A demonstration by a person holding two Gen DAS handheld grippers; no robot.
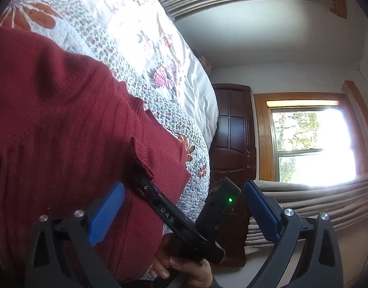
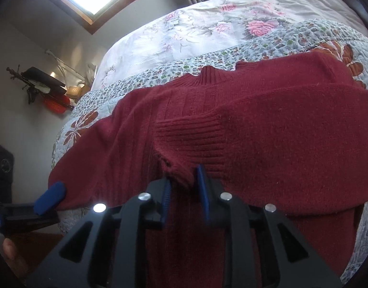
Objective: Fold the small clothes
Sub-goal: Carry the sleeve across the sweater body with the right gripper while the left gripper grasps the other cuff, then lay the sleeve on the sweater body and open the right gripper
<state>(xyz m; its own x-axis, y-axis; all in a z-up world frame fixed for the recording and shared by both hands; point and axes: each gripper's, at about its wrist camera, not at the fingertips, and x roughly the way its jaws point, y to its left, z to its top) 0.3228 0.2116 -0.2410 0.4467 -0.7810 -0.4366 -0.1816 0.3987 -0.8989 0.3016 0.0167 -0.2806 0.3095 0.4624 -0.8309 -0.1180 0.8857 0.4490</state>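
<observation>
The dark red sweater [image 2: 267, 124] lies spread on the floral quilt [image 2: 291, 38] of the bed. The right gripper [image 2: 184, 187] pinches the ribbed cuff [image 2: 191, 141] of a sleeve — blue pads tight on the knit. The left gripper [image 1: 184, 206] hangs wide open at the sweater's edge — one pad over the knit, nothing held.

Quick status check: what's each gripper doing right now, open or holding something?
Left gripper: open, nothing between its pads, beside the red sweater.
Right gripper: narrowed around the sweater's ribbed cuff, cuff edge between its pads.
</observation>
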